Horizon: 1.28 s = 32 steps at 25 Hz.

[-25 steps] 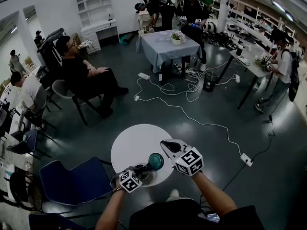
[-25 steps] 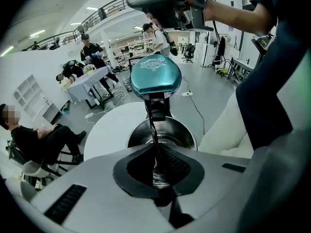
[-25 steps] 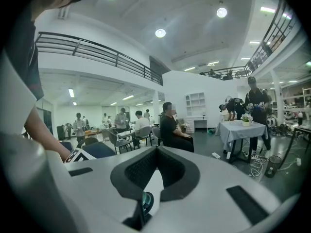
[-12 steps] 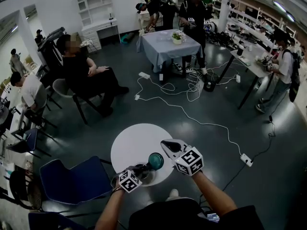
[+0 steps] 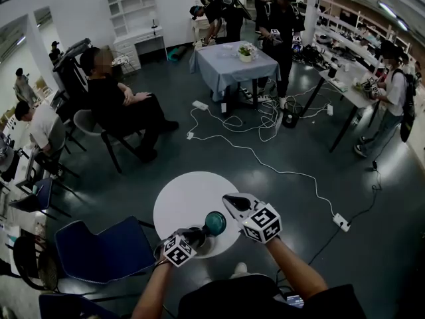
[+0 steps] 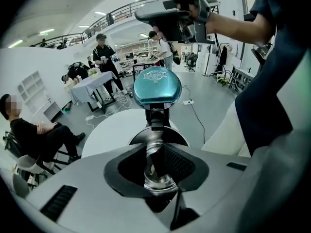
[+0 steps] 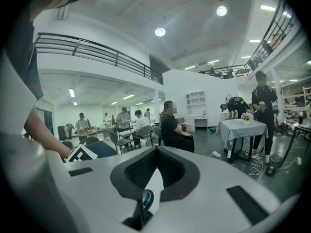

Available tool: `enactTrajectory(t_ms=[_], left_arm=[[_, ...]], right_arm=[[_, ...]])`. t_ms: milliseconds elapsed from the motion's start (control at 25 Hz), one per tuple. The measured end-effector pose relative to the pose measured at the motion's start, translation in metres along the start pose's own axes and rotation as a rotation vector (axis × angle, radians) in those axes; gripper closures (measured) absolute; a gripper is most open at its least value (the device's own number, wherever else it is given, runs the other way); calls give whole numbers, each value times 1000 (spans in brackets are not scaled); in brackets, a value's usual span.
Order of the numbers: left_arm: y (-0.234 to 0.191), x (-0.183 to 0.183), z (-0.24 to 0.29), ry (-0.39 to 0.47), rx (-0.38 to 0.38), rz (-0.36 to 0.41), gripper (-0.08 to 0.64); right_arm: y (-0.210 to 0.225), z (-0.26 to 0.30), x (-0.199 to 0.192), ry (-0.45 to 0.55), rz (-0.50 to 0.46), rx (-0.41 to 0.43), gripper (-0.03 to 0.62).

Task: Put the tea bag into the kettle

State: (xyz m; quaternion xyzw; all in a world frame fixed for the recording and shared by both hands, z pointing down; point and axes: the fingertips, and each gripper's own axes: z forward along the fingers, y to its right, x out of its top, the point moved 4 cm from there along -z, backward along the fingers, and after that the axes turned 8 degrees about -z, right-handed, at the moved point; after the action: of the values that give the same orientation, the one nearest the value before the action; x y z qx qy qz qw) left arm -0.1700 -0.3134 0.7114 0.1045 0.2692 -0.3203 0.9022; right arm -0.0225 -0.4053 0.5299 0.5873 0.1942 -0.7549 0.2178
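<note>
A metal kettle stands at the near edge of the round white table, its teal lid tipped up and open. My left gripper is shut on the kettle's dark handle just behind the lid. In the left gripper view the lid stands upright beyond the jaws and the shiny opening shows beneath them. My right gripper hovers above and right of the lid, jaws shut and pointing up-left. No tea bag shows in any view. The white between the right gripper pads looks like table.
A blue chair stands close at the left of the table. White cables and a power strip lie on the dark floor beyond. A seated person and a cloth-covered table are farther off.
Both grippers and the kettle stay where they were. Only the people at the far table have shifted.
</note>
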Motion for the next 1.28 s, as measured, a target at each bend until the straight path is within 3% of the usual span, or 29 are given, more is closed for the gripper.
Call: enactTrajectory(t_ms=[400, 840, 1280], left_arm=[[2, 17, -19, 73, 29, -17, 459], [2, 52, -48, 248, 90, -73, 540], [7, 102, -76, 479, 125, -241, 545]], right_arm=[[-4, -3, 0, -6, -2, 9, 577], [-8, -5, 2, 0, -7, 22, 577], [7, -21, 4, 15, -21, 40, 577]])
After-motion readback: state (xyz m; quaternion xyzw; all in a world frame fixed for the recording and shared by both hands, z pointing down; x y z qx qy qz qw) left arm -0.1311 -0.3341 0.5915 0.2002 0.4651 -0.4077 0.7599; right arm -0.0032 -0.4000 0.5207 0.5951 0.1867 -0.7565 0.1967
